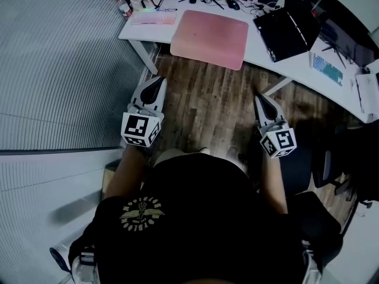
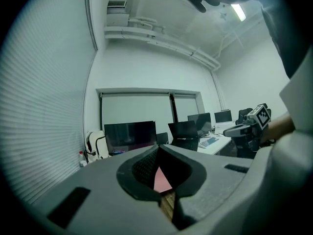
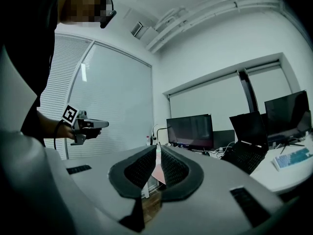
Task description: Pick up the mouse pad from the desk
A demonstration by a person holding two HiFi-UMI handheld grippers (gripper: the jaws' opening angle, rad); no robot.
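Note:
A pink mouse pad (image 1: 210, 38) lies on the white desk (image 1: 263, 55), its near edge hanging a little over the desk's front. My left gripper (image 1: 159, 80) and right gripper (image 1: 259, 97) are held level over the wooden floor, both short of the desk and pointing toward it. Neither touches the pad. The left gripper (image 2: 159, 148) is shut and empty, with a sliver of the mouse pad (image 2: 161, 180) showing past its tips. The right gripper (image 3: 157, 148) is shut to a thin slit with nothing in it, and the mouse pad (image 3: 156, 174) lies beyond.
An open black laptop (image 1: 290, 28) sits right of the pad, a pale keyboard (image 1: 153, 18) to its left, monitors behind. A slanted desk leg (image 1: 145, 55) stands under the left corner. A blind-covered glass wall (image 1: 59, 58) runs along the left; a dark office chair (image 1: 331, 170) stands at right.

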